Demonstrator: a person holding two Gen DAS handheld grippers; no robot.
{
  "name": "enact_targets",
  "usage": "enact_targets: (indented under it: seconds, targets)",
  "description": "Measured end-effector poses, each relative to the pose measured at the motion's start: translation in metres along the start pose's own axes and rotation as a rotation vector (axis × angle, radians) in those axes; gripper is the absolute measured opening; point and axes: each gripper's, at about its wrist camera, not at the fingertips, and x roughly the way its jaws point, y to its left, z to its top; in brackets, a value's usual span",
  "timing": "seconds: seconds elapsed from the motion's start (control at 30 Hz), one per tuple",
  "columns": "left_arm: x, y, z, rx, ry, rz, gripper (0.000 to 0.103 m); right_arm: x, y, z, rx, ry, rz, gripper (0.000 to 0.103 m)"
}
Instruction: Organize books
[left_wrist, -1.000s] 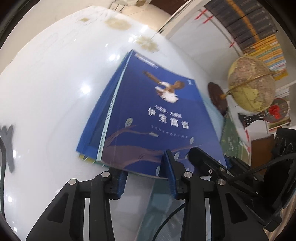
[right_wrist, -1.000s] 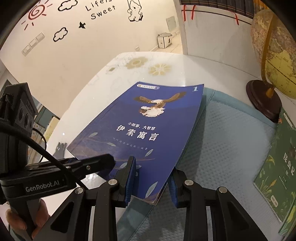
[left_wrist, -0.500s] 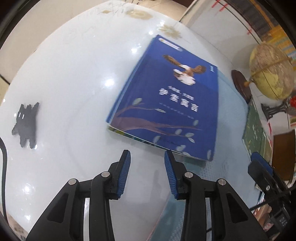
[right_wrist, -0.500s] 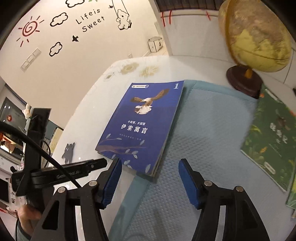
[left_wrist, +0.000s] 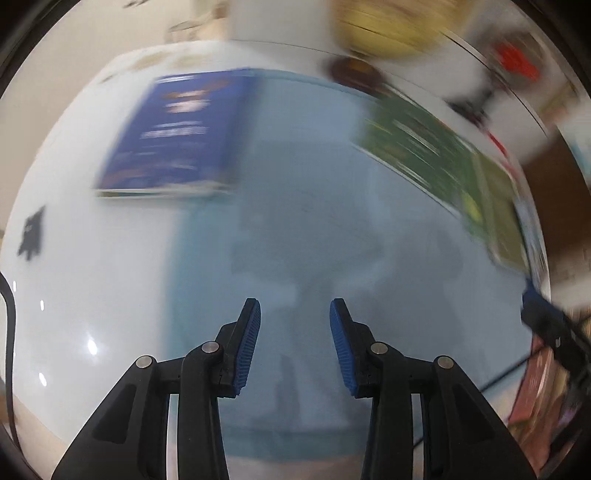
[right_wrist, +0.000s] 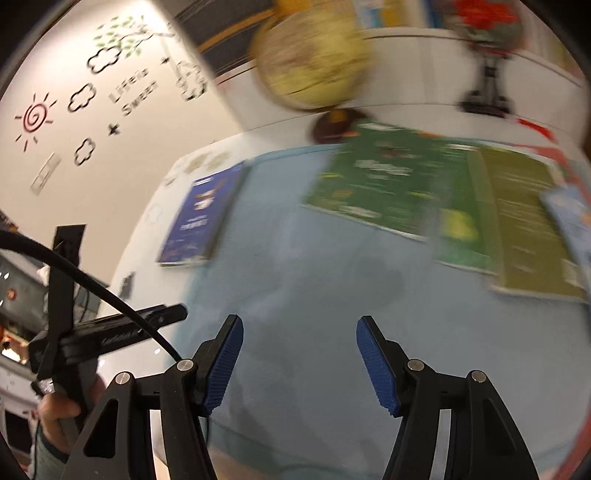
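Both claws empty above mat (left_wrist: 303, 229)

**Books on the worktop**

Blue book (left_wrist: 173, 133): closed, lying flat and face up, cover with a pale picture and white title lines; it rests on the white worktop (left_wrist: 85, 266) with its right edge along the light-blue mat (left_wrist: 314, 221). Green book (right_wrist: 384, 177): closed, flat on the mat, well apart to the right. Olive-green book (right_wrist: 524, 221): flat, just beside it, edges overlapping. All are motion-blurred.
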Motion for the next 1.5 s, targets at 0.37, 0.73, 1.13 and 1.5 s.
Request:
enact_targets:
  seconds: [0.37,0.73,1.13,1.5]
  targets:
    - [0.032,-0.258,-0.062,0.103,0.111,-0.263,0.036,-0.159,-0.219,-0.108,0.164,-0.058,-0.163,0.064]
    - [0.051,-0.358,-0.003,0.182,0.059,-0.34,0.036,-0.19,-0.337,-0.064,0.22,-0.079,-0.277,0.066]
    - [0.13,-0.393,0.054,0.123,0.106,-0.348,0.036,-0.103,-0.393,0.025,0.115,0.057,-0.321,0.066]
    - [0.136,-0.414,0.046,0.051,0.07,-0.307,0.036,-0.068,-0.43,0.029,0.091,0.114,-0.22,0.061]
